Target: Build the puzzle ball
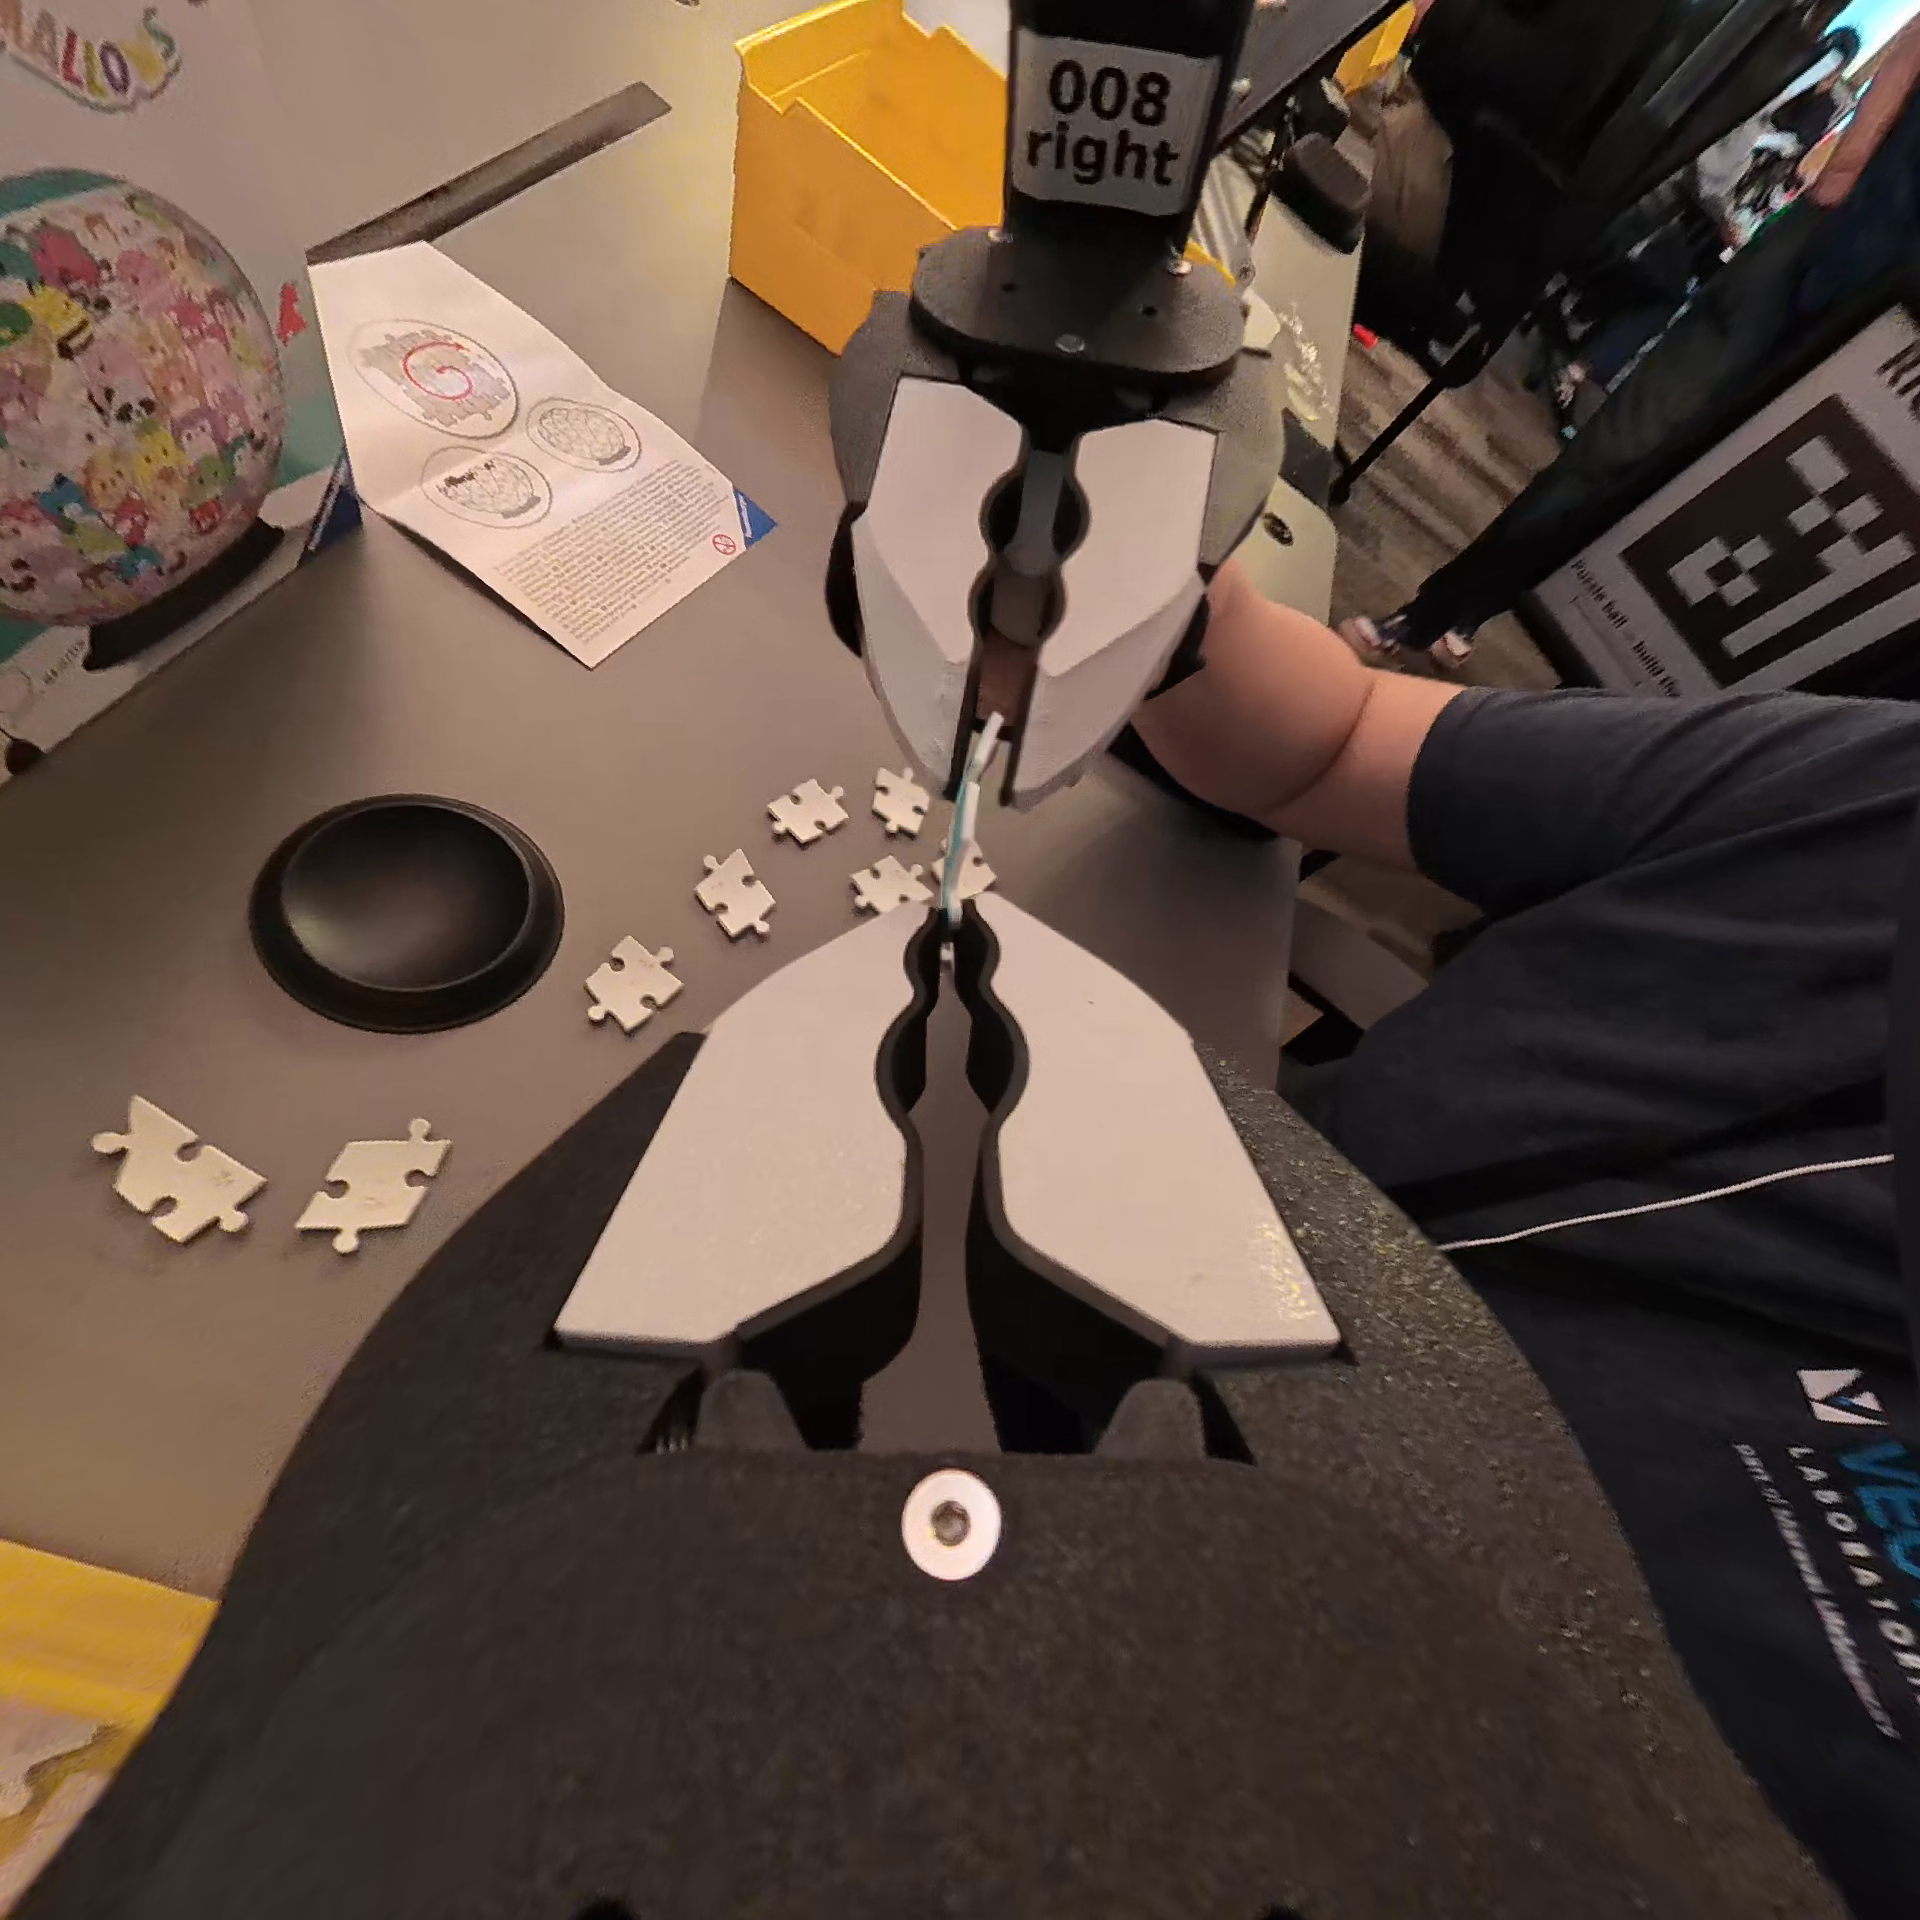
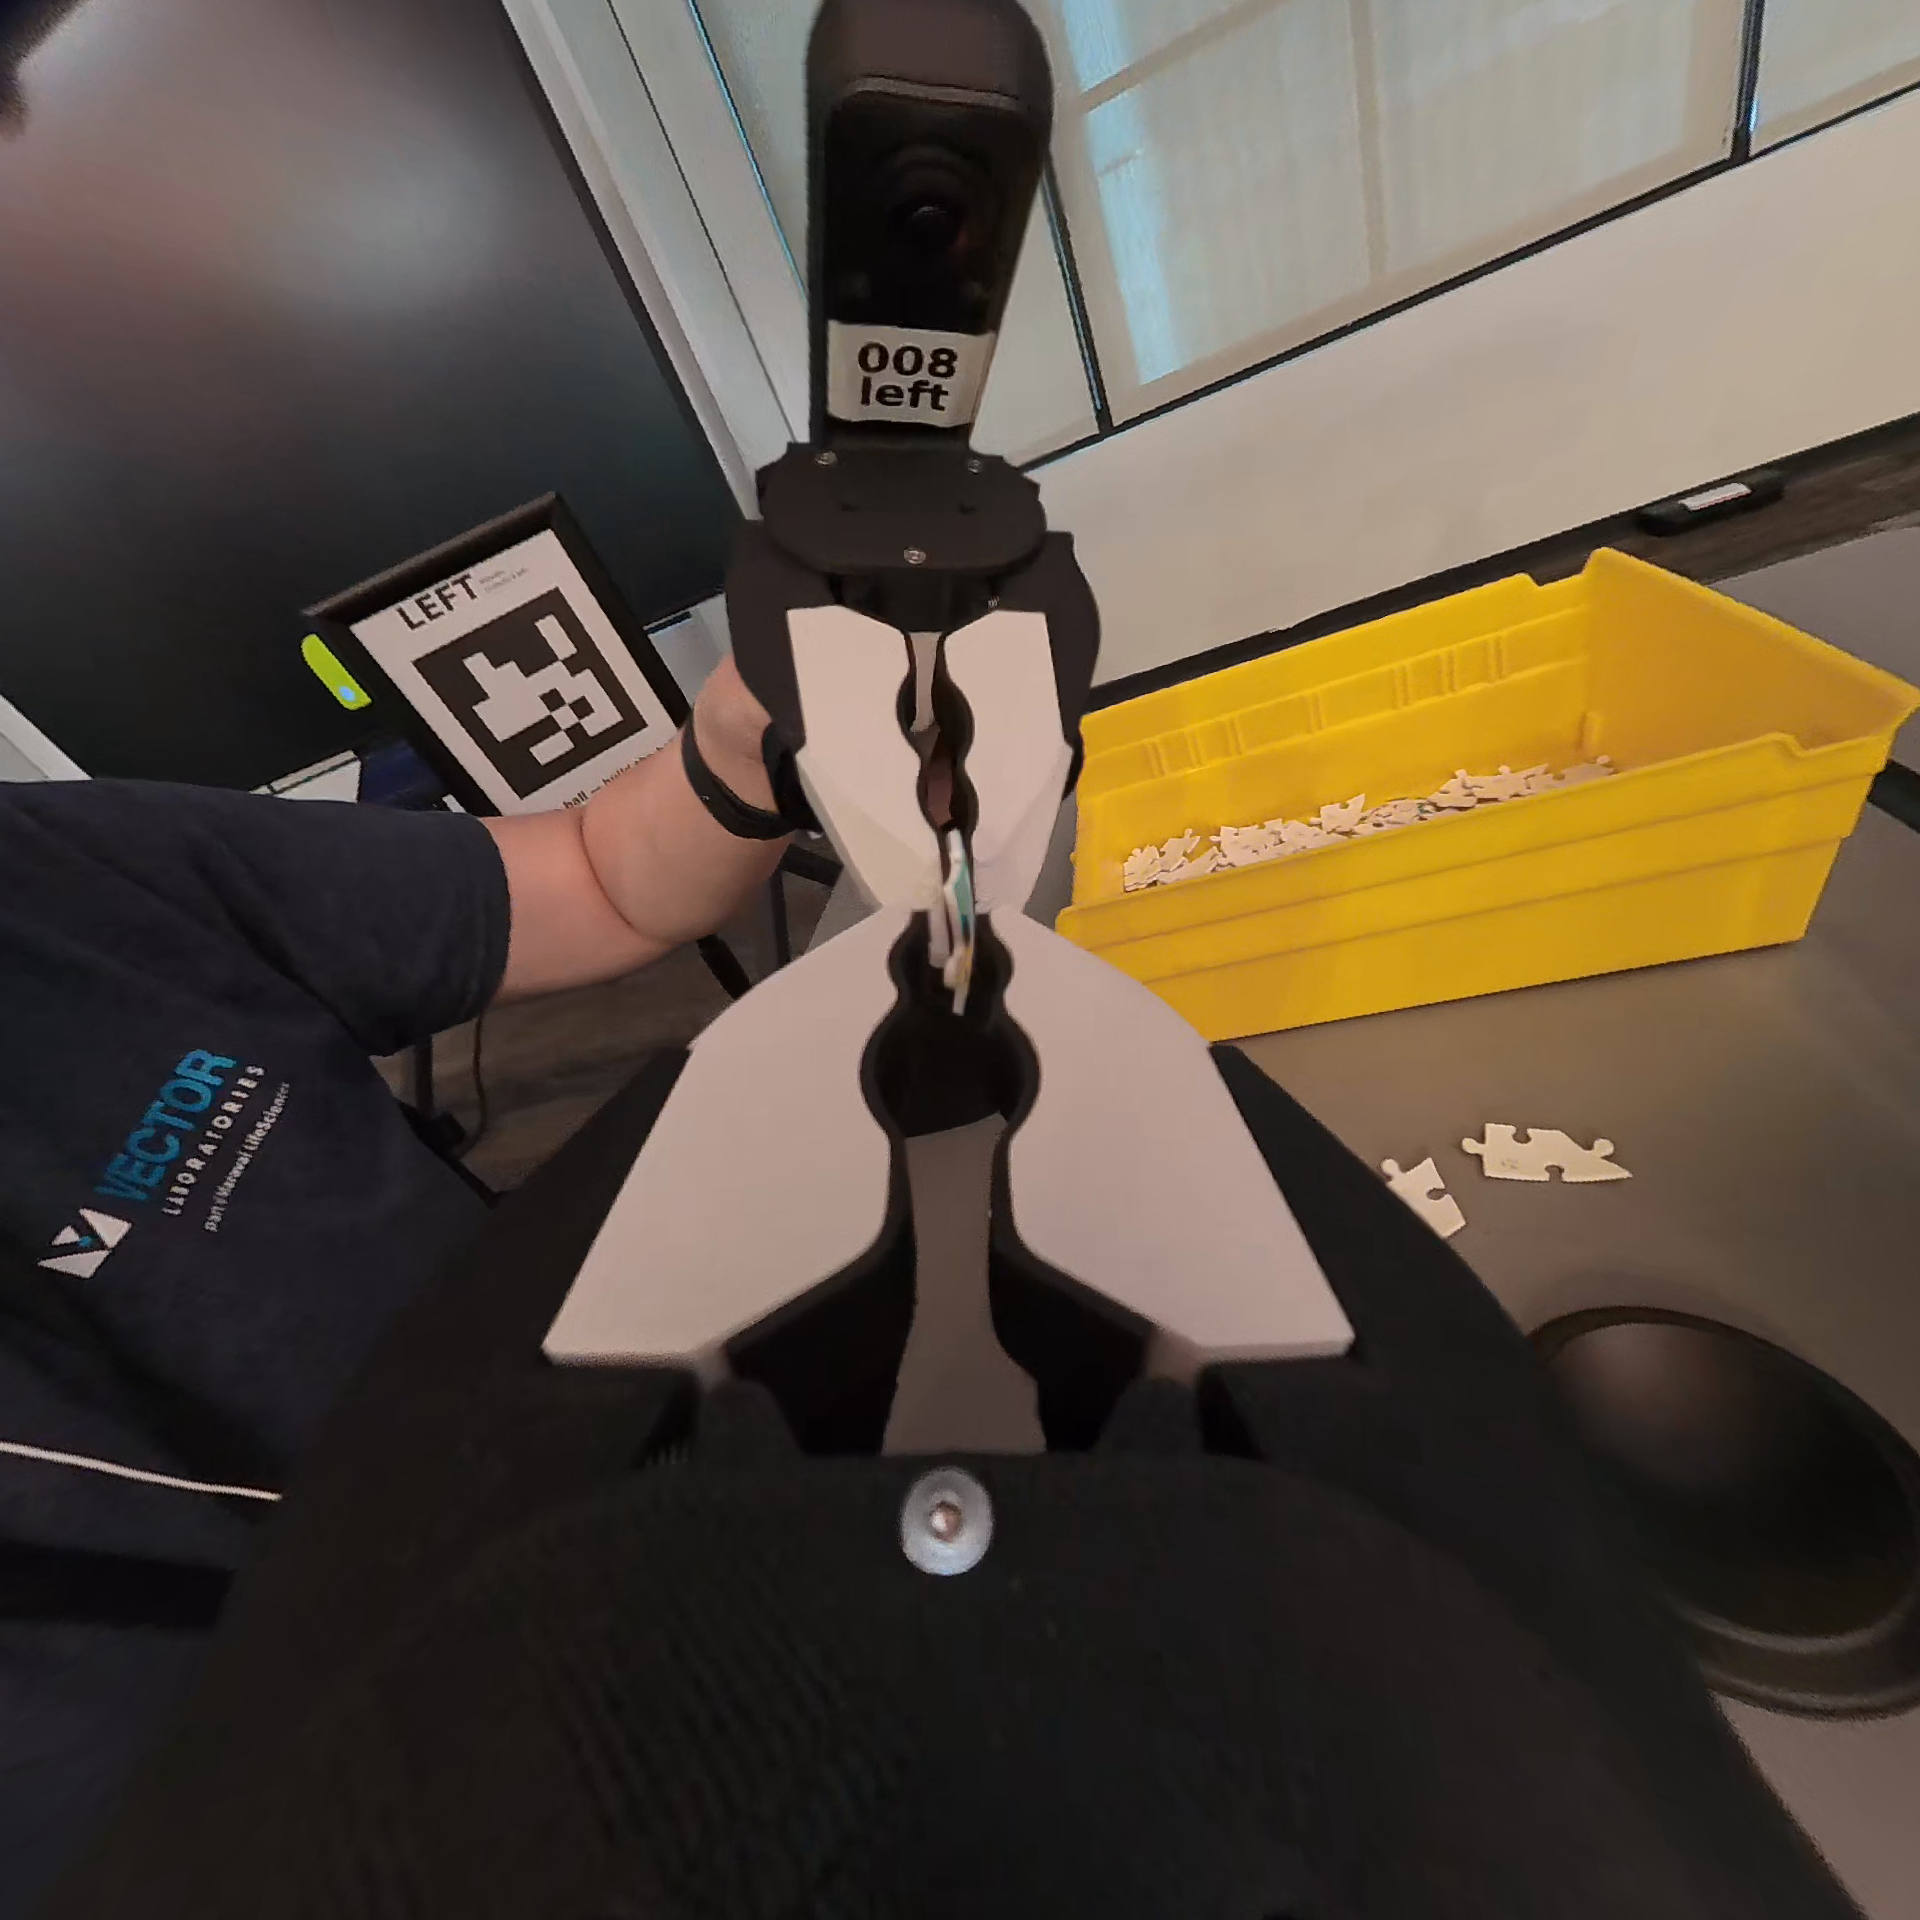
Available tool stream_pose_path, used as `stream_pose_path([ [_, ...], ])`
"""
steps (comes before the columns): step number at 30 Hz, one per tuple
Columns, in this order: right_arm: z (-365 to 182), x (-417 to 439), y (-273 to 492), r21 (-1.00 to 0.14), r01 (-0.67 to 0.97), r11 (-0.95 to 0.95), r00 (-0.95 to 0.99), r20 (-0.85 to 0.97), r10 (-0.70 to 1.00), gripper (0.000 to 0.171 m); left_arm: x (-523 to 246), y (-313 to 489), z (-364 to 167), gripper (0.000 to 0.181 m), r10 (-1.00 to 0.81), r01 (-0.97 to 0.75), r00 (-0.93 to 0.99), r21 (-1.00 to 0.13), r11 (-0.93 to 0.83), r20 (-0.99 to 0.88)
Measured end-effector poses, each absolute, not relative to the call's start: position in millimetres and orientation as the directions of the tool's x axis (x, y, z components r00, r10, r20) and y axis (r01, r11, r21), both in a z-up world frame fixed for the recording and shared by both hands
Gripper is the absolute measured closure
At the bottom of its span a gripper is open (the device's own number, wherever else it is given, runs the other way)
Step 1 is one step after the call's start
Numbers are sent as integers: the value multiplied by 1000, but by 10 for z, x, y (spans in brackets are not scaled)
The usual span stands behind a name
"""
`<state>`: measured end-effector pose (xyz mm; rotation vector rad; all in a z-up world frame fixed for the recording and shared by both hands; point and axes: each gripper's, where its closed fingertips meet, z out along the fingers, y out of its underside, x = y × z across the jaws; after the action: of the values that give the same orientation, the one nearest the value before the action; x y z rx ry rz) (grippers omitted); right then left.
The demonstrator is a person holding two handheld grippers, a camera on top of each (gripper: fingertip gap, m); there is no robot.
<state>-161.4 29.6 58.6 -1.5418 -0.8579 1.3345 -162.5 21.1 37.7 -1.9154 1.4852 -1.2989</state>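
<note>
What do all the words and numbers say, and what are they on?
I won't read writing out; here is what bears it.
White label on the right gripper: large print.
White label on the left gripper: large print.
Framed marker sign: heading, blurred small lines.
Instruction leaflet: too small.
Puzzle box: colourful title, cut off.
Dark shirt: logo.

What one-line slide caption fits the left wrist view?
Two grippers, left and right, meet tip to tip, joining puzzle pieces above loose pieces and a black stand.
</note>
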Motion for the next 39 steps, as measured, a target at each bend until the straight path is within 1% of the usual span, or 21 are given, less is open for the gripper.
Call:
stream_pose_path([
  [2,586,-1605,326,-934,-56,-354,203,-358,911,150,-1694,256,363,179,-890,-532,27,-747,-399,456],
  [5,589,-1530,346,-933,-57,-356,213,-359,909,150,-1957,445,360,179,-886,-517,103,-737,-435,452],
  [8,587,-1410,402,-935,-49,-350,244,-351,904,151,-2470,991,313,179,-880,-534,303,-700,-475,365],
  [11,539,-1315,463,-941,-15,-339,285,-329,900,151,-3051,1658,85,179,-787,-548,551,-590,-592,278],
  [13,463,-1265,497,-942,26,-334,316,-309,897,151,-3339,1933,-183,179,-721,-562,649,-488,-668,242],
  [15,376,-1217,543,-941,61,-333,351,-293,889,151,-3438,2062,-433,179,-670,-547,689,-408,-731,276],
  [18,285,-1163,603,-932,73,-355,375,-304,876,151,-3359,2114,-732,179,-611,-529,692,-305,-792,384],
  [21,189,-1122,660,-924,92,-372,399,-308,864,151,-3357,2205,-1005,179,-619,-578,701,-227,-784,354],
  [25,116,-1075,722,-925,125,-360,433,-275,858,151,-3218,2238,-1167,179,-598,-575,674,-200,-793,435],
  [29,102,-1036,763,-929,144,-341,460,-243,854,151,-3218,2149,-1349,179,-597,-605,676,-137,-785,432],
  [32,69,-1014,783,-927,173,-332,474,-217,853,150,-3194,2075,-1436,179,-617,-629,661,-131,-766,427],
  [35,35,-1005,794,-927,203,-315,487,-183,854,150,-3185,2118,-1439,179,-619,-611,668,-171,-773,412],
  [39,42,-1010,787,-933,228,-278,490,-137,861,150,-3250,2249,-1361,178,-664,-611,681,-261,-748,309],
])
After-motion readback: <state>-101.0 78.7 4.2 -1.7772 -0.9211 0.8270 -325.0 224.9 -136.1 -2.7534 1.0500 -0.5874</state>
